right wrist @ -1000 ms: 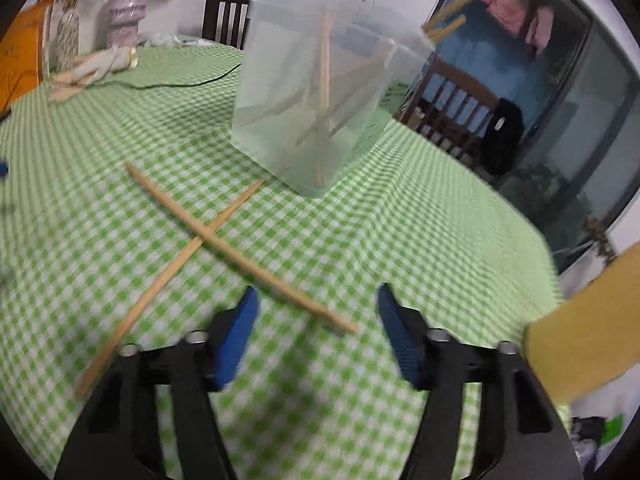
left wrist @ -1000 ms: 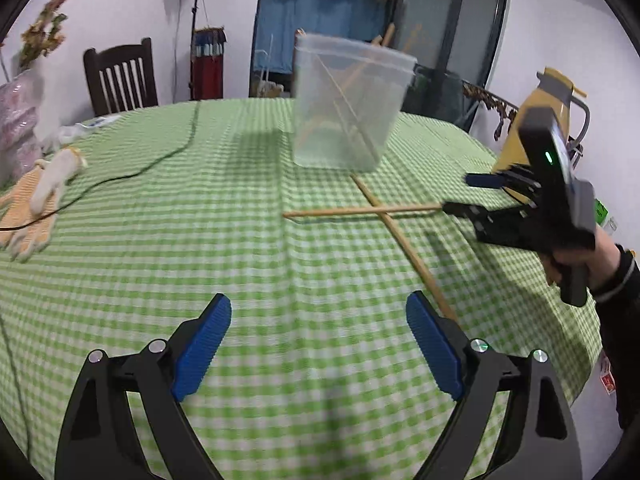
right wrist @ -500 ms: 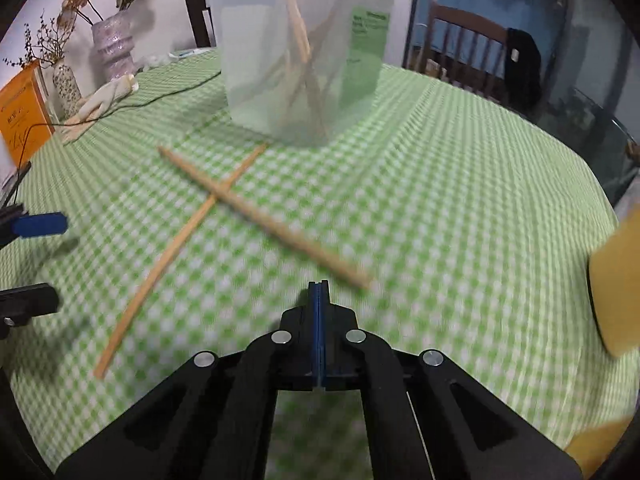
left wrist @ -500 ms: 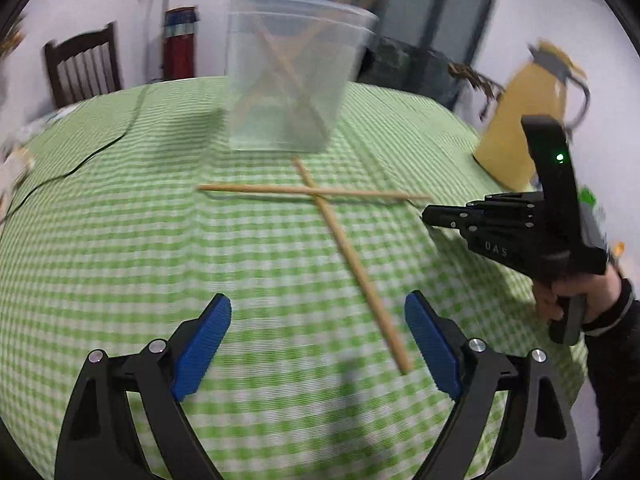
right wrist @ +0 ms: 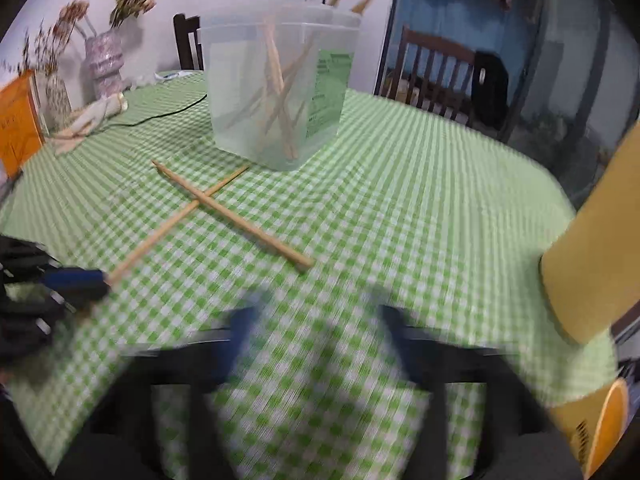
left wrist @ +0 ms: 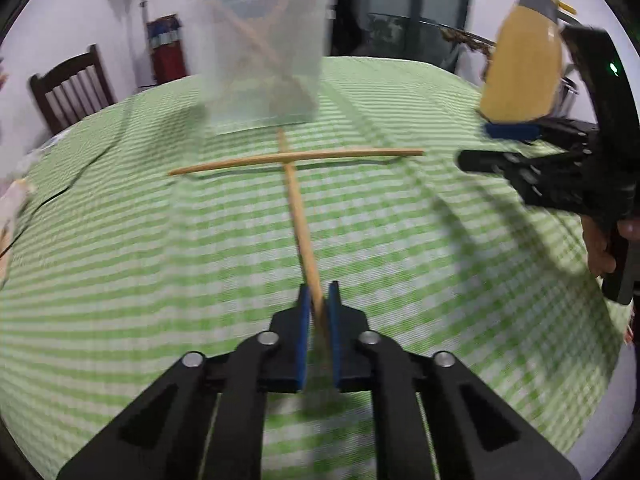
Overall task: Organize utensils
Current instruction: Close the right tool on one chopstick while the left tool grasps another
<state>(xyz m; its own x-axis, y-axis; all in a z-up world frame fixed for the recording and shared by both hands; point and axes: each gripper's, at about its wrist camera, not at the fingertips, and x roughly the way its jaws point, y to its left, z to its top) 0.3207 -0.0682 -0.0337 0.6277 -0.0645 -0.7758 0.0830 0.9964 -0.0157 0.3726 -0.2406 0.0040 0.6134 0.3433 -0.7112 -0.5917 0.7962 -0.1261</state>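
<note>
Item, loose chopstick (left wrist: 298,216) under its crossed mate (left wrist: 296,157), 6 o'clock of the clear tub (left wrist: 262,52): my left tongs (left wrist: 318,312) have just closed on its near end, right tongs (right wrist: 316,320) just reopened, empty; lift pending.

Two wooden chopsticks (right wrist: 232,214) crossed on green-checked cloth, clear tub (right wrist: 276,92) holding more behind

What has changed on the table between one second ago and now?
The left tool came forward and its jaws have just closed on the near end of one chopstick. The right tool shut on nothing, then opened again. Both chopsticks remain crossed; the container stayed put.
</note>
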